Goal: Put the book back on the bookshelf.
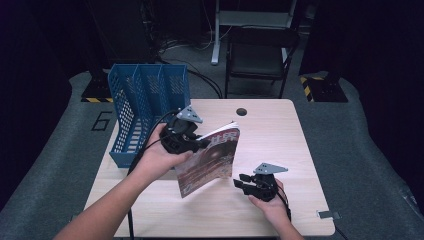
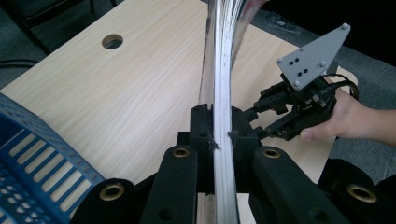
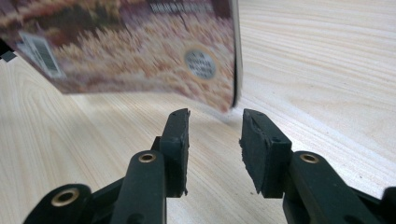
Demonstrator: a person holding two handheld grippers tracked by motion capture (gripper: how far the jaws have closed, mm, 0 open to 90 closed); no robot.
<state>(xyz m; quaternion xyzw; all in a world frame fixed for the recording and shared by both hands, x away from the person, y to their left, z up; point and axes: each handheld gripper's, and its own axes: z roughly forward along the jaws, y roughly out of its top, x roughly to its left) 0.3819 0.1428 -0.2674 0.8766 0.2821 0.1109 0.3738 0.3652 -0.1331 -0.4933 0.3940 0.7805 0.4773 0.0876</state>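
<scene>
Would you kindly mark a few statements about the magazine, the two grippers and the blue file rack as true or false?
1. The left gripper is clamped on the magazine. True.
2. The right gripper holds the magazine too. False: its jaws are open with nothing between them.
3. The magazine lies flat on the table. False: it is held upright, lifted at one edge.
4. The blue file rack stands at the table's far left. True.
5. The magazine already sits in the rack. False: it is outside, to its right.
</scene>
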